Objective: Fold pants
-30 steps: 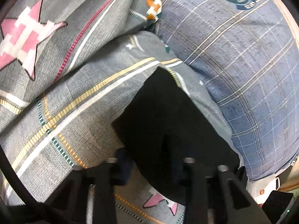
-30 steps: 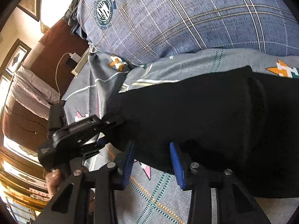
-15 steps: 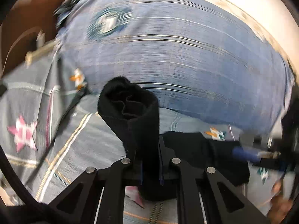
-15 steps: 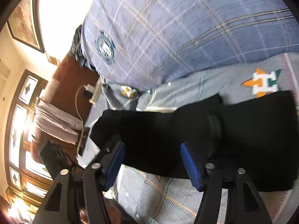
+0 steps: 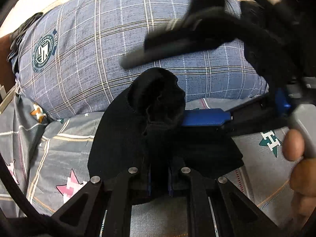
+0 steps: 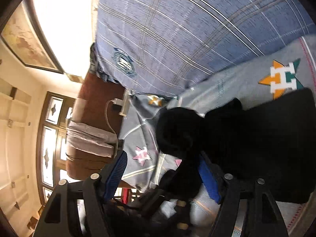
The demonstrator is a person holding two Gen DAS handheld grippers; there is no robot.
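Black pants [image 5: 126, 138] lie on a grey patterned bedspread [image 5: 49, 154]. My left gripper [image 5: 159, 179] is shut on a bunched end of the pants, which stands up above the fingers. My right gripper [image 6: 164, 169] is open, its blue pads [image 6: 209, 179] spread, with the raised pants end [image 6: 175, 130] between the fingers. In the left wrist view one blue right finger [image 5: 205, 117] reaches in beside the raised fabric. The rest of the pants [image 6: 266, 138] lie flat to the right.
A big blue plaid pillow [image 5: 128, 45] lies just behind the pants. A brown headboard [image 6: 94, 98], a charger with a cable [image 6: 118, 103] and a window [image 6: 49, 138] are to the left. A hand [image 5: 296, 158] holds the right gripper.
My left gripper closed on the pants end, lifted it and carried it toward the pillow side. My right gripper swung in close with its fingers open around the raised end.
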